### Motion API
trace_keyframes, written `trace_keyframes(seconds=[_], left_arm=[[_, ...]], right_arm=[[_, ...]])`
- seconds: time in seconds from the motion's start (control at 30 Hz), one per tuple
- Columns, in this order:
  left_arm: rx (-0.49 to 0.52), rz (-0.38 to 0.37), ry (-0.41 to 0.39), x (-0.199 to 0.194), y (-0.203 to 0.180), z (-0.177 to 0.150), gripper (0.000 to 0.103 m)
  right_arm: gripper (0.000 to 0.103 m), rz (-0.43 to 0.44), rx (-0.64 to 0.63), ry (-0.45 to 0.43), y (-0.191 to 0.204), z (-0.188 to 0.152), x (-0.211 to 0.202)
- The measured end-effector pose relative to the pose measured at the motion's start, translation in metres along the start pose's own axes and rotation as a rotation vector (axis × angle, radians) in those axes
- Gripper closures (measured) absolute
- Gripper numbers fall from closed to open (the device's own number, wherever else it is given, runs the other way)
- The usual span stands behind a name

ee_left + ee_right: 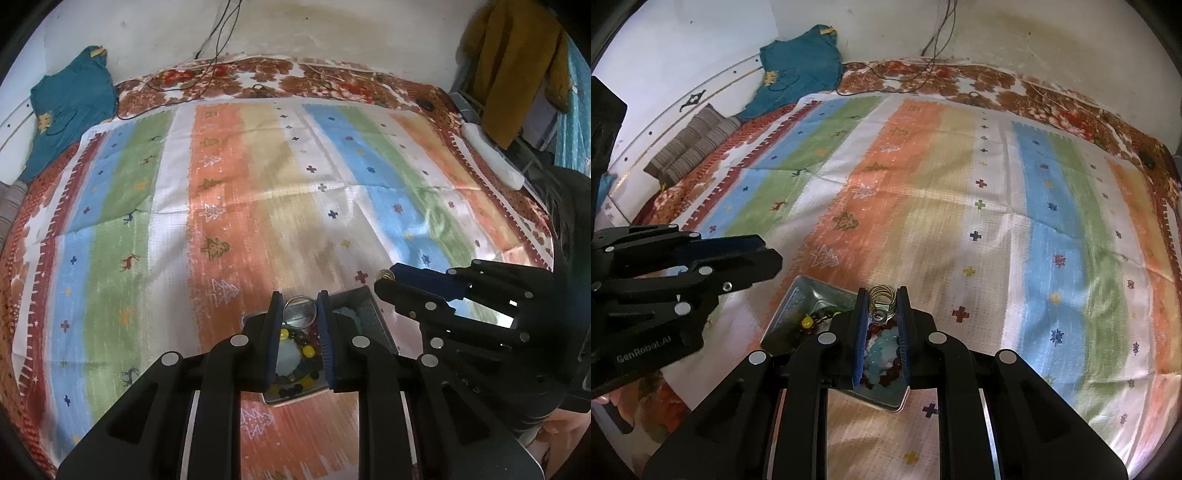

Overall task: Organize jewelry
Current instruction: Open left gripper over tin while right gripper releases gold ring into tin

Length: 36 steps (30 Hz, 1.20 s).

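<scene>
A metal tray lies on the striped cloth and holds beaded necklaces, with yellow and dark beads and teal and red beads. My left gripper is shut on a silver bangle above the tray. My right gripper is shut on a coiled gold bangle above the tray's right half. In the left wrist view the right gripper shows to the right with the gold coil at its tip. The left gripper's fingers show at the left of the right wrist view.
The striped cloth covers a bed with a floral sheet. A teal garment lies at the far left. Cables hang from the wall. A mustard cloth hangs at the right, above a white power strip.
</scene>
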<state>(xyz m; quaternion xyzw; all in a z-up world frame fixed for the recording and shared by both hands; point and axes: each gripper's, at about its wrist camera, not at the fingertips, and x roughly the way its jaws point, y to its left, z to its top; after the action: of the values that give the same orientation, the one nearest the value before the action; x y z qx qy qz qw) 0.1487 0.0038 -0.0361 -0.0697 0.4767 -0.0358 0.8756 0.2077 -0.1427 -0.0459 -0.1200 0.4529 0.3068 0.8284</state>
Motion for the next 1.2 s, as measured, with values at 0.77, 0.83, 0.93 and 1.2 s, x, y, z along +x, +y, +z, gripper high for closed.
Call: trace_keyframes(seconds=[0.77, 0.83, 0.93, 1.2], left_arm=[[-0.035, 0.017, -0.046, -0.034, 0.006, -0.034, 0.053], [-0.035, 0.014, -0.056, -0.040, 0.006, -0.038, 0.051], [-0.037, 0.013, -0.070, -0.047, 0.006, -0.043, 0.042], [-0.017, 0.011, -0.092, -0.060, 0.002, -0.061, 0.031]], right_arm=[[0.054, -0.010, -0.031, -0.053, 0.006, -0.033, -0.040], [0.050, -0.008, -0.032, -0.059, 0.007, -0.035, -0.043], [0.047, -0.001, -0.035, -0.069, 0.007, -0.038, -0.048], [0.035, 0.004, -0.048, -0.096, 0.011, -0.050, -0.062]])
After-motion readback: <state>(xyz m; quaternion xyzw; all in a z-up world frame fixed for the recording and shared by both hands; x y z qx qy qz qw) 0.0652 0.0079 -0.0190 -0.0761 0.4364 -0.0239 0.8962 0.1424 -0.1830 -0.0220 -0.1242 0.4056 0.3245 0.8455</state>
